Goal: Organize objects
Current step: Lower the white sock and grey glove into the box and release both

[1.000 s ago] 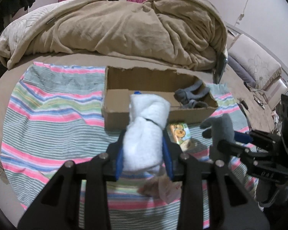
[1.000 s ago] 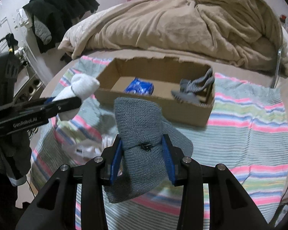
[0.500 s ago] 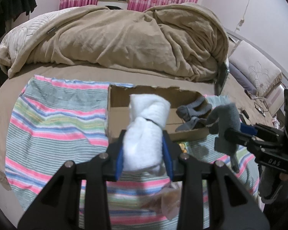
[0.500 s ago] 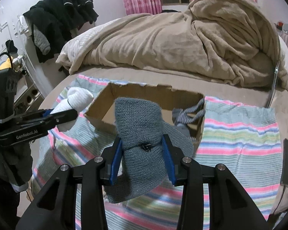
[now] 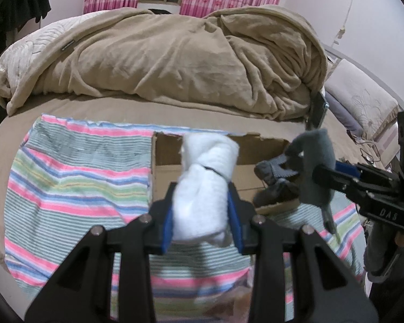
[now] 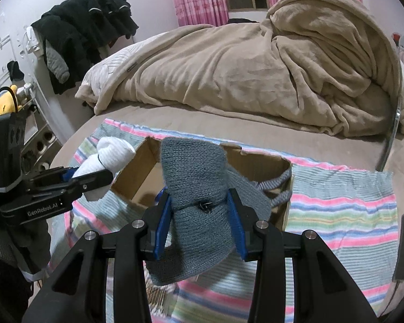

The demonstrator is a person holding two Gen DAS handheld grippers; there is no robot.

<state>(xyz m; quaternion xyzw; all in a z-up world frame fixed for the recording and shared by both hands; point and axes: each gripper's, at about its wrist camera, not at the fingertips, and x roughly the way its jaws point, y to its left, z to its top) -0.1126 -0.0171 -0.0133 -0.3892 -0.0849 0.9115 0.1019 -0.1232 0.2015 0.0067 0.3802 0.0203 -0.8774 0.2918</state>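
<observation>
Left gripper (image 5: 202, 215): Its two blue pads pinch a white sock bundle. The black arms look hard and smooth, with small silver screws.

White sock bundle (image 5: 206, 185): It is soft and fluffy, rolled into a fat tube. A thin dark band squeezes it near the top, so the top puffs out. It is held up in the air, in front of the box's near wall.

Right gripper (image 6: 200, 222): Its blue pads press on a grey sock bundle from both sides. In the left camera it shows from the side (image 5: 319, 177), to the right of the white bundle.

Grey sock bundle (image 6: 195, 188): It is knitted wool with a bumpy, ribbed look. It is folded and floppy, and a loose flap hangs down under the pads. A little dark clip sits in its middle. It is held up in front of the box.

Cardboard box (image 6: 256, 161): It is brown, flat-sided and open on top, with a torn, ragged back edge. It sits on the striped cloth.

Grey socks in box (image 6: 273, 185): These ribbed socks lean against the right wall of the box.

Striped cloth (image 5: 75, 185): It is thin with pink, green, blue and grey lines. It lies flat on the bed.

Tan blanket (image 5: 175, 59): It is thick, soft and crumpled in a big heap behind the box.

Black clothes (image 6: 80, 40): They hang in a dark bunch on the wall at the left.
</observation>
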